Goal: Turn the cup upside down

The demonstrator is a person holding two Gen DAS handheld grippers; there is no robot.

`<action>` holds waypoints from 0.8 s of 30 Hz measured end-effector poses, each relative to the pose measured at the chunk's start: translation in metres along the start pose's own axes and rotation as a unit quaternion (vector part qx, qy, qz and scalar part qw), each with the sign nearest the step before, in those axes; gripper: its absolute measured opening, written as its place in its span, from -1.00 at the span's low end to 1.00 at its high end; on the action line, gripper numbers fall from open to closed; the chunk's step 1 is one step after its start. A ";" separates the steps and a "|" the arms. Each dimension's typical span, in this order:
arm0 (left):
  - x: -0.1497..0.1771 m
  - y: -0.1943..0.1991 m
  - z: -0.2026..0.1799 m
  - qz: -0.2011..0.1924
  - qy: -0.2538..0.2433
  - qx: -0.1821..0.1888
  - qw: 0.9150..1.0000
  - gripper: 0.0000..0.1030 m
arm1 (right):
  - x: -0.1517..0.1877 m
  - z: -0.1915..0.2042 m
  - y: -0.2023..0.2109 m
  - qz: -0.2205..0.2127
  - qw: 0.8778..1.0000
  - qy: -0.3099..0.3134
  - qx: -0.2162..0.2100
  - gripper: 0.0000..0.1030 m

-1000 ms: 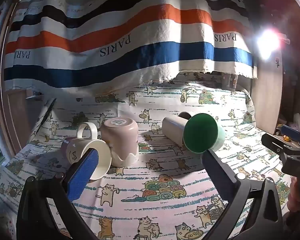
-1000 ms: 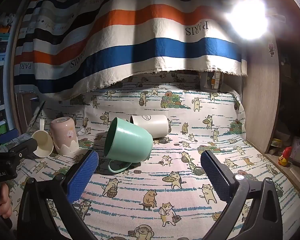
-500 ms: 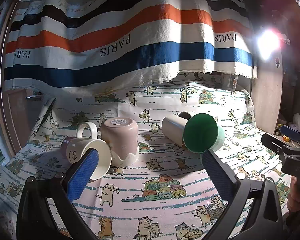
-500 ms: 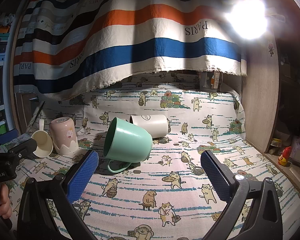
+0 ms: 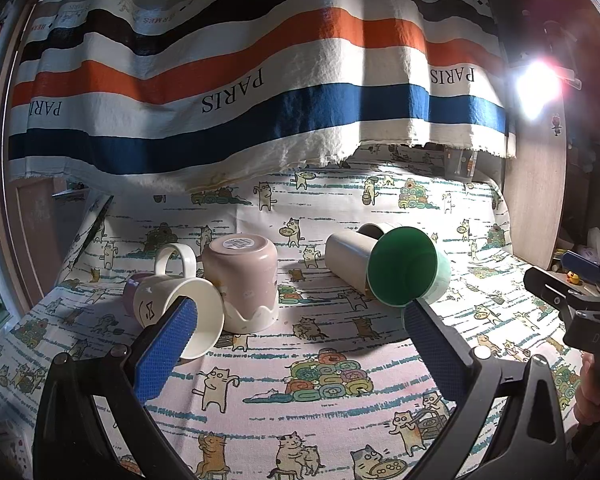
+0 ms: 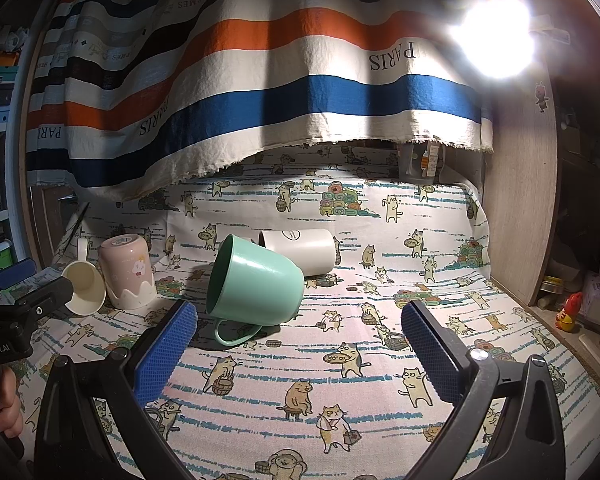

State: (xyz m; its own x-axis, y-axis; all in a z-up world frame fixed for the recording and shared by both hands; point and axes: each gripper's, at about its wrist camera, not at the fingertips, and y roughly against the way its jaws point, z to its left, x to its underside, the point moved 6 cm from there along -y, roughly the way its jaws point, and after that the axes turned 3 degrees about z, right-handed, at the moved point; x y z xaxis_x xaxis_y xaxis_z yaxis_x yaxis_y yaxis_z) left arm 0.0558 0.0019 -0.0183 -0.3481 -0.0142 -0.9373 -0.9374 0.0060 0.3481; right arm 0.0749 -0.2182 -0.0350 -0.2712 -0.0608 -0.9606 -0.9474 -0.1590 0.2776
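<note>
A green mug (image 6: 256, 282) lies on its side on the cat-print cloth (image 6: 340, 392), handle down at the front, mouth facing left. In the left wrist view its open mouth (image 5: 402, 266) faces me. A white cup (image 6: 300, 250) lies on its side behind it. A pink cup (image 5: 242, 282) stands upside down at the left, and a cream mug (image 5: 178, 312) lies on its side beside it. My left gripper (image 5: 296, 332) is open and empty, short of the cups. My right gripper (image 6: 298, 336) is open and empty, just in front of the green mug.
A striped "PARIS" cloth (image 5: 240, 92) hangs at the back. A wooden panel (image 6: 516, 200) bounds the right side, with small items (image 6: 568, 312) on a ledge beyond it. A bright lamp (image 6: 496, 38) glares at the upper right.
</note>
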 end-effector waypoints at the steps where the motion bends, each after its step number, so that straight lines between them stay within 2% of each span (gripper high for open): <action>1: 0.000 0.000 0.000 0.000 0.000 0.000 1.000 1.00 | 0.000 0.000 0.000 0.000 1.000 0.000 0.000 0.99; 24: 0.000 -0.001 0.002 0.000 0.001 -0.001 1.000 1.00 | 0.000 0.000 0.000 0.000 1.000 -0.001 0.000 0.99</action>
State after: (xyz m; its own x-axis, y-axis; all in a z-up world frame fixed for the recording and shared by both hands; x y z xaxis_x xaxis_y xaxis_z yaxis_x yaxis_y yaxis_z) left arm 0.0563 0.0042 -0.0189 -0.3476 -0.0172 -0.9375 -0.9376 0.0041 0.3476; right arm 0.0753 -0.2182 -0.0352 -0.2721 -0.0596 -0.9604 -0.9473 -0.1591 0.2782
